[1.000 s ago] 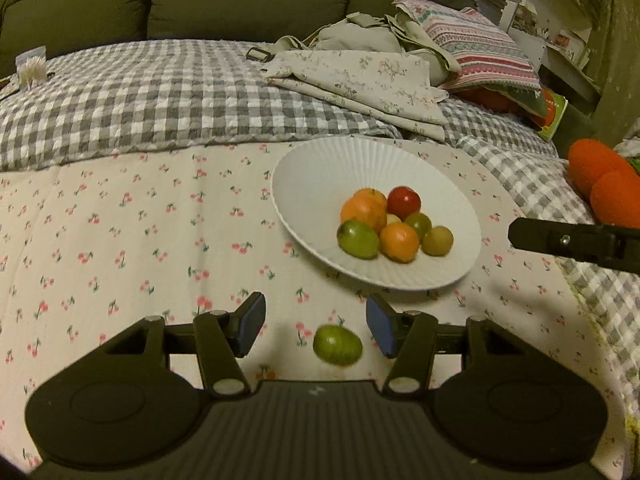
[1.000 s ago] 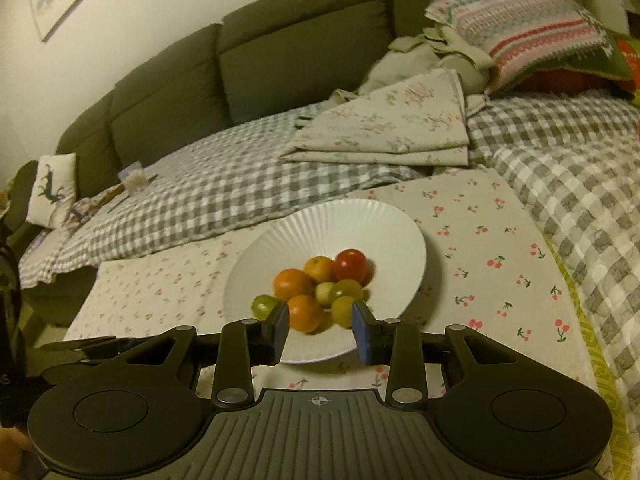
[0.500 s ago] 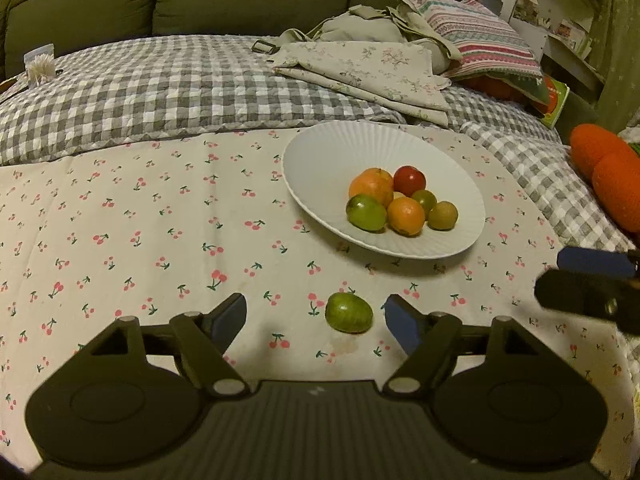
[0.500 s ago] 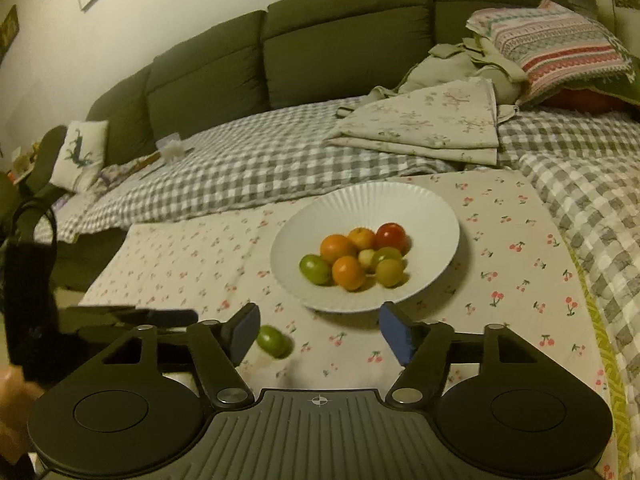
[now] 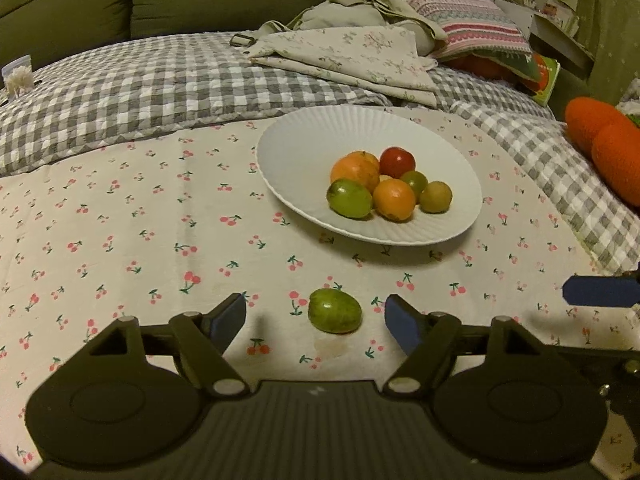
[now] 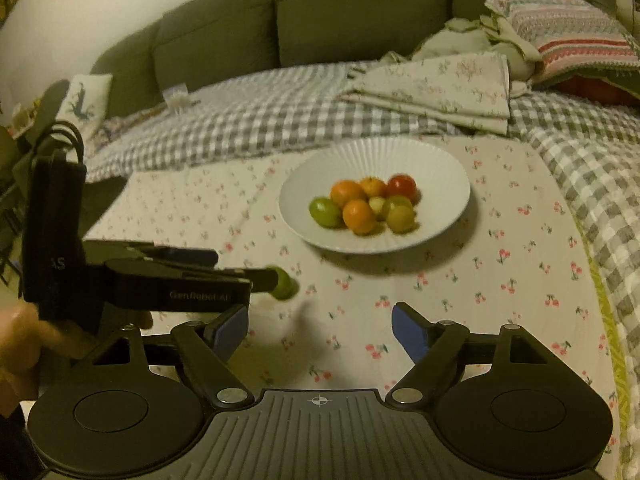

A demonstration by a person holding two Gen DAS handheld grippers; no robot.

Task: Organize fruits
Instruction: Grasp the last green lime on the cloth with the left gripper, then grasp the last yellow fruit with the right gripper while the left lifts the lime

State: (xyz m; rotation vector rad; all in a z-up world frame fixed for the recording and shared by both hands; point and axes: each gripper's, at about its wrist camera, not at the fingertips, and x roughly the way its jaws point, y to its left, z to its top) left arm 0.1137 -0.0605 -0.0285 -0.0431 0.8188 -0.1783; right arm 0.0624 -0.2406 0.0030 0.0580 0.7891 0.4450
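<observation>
A white ribbed plate [image 5: 312,148] holds several small fruits: orange, red and green ones. It also shows in the right wrist view [image 6: 432,164]. One loose green fruit [image 5: 334,311] lies on the cherry-print cloth in front of the plate. My left gripper [image 5: 316,318] is open, its blue pads on either side of that fruit without touching it. In the right wrist view the left gripper's fingers [image 6: 192,268] partly hide the green fruit [image 6: 285,283]. My right gripper [image 6: 320,326] is open and empty, above bare cloth before the plate.
The cherry-print cloth [image 5: 120,232] lies over a grey checked blanket [image 5: 120,80] on a green sofa. Folded floral linen [image 5: 352,52] and a striped pillow [image 5: 460,12] lie behind the plate. Orange knitted cushions [image 5: 608,148] sit at the right.
Both grippers have pulled back from the plate and opened wider. The green fruit has stayed on the cloth between the left gripper's pads.
</observation>
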